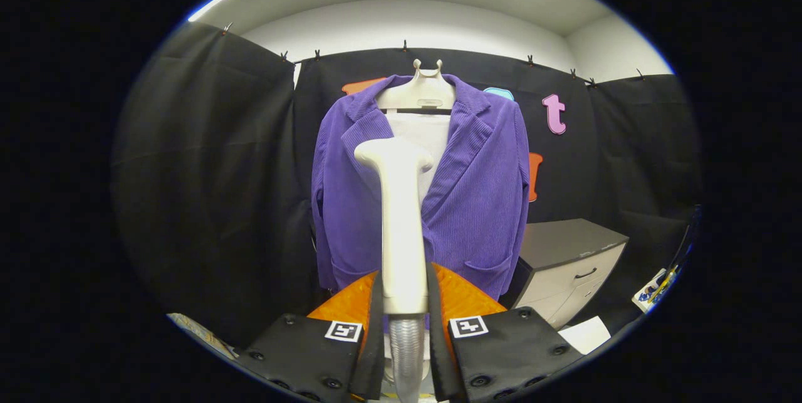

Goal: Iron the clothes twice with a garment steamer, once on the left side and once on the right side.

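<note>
Two fingers of the gripper (405, 303) sit low in the middle of the frame, and they squeeze the handle of the garment steamer (401, 221) from both sides. Both fingers press on it, so the steamer is held tight. A ribbed grey hose (407, 353) hangs down from the bottom of the handle, right between the fingers. Each finger has a small square tag with a black and white mark on it.

Up from the fingers the steamer stands straight, and its wide head is near the middle of the frame. That head is in front of the chest of a purple jacket (476, 202); I cannot tell if it touches the cloth. It sits a little toward the left half of the jacket as we look at it.

Beyond the steamer, the jacket hangs open on a pale hanger (418, 93) in the upper middle of the frame. It has ribbed cloth, a collar and a pocket low on the right side. A white panel (421, 130) shows between its two front sides.

To the lower right stands a small cabinet (567, 265) with a dark top and pale drawers. A white sheet (586, 334) lies on the floor in front of it.
</note>
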The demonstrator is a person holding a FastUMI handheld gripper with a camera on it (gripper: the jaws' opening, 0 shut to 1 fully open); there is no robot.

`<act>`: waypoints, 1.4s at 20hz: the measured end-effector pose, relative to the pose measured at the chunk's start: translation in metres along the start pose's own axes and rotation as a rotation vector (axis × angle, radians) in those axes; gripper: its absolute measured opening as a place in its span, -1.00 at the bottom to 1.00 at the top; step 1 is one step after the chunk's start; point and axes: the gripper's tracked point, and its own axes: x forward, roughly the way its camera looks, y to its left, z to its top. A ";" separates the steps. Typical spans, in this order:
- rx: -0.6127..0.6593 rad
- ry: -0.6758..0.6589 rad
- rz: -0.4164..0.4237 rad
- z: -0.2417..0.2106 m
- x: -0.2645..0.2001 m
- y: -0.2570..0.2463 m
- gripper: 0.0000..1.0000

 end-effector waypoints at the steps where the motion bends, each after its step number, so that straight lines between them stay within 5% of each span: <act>1: 0.001 0.008 0.003 -0.005 0.003 0.003 -0.25; 28: -0.048 0.309 0.020 -0.177 -0.009 0.012 -0.24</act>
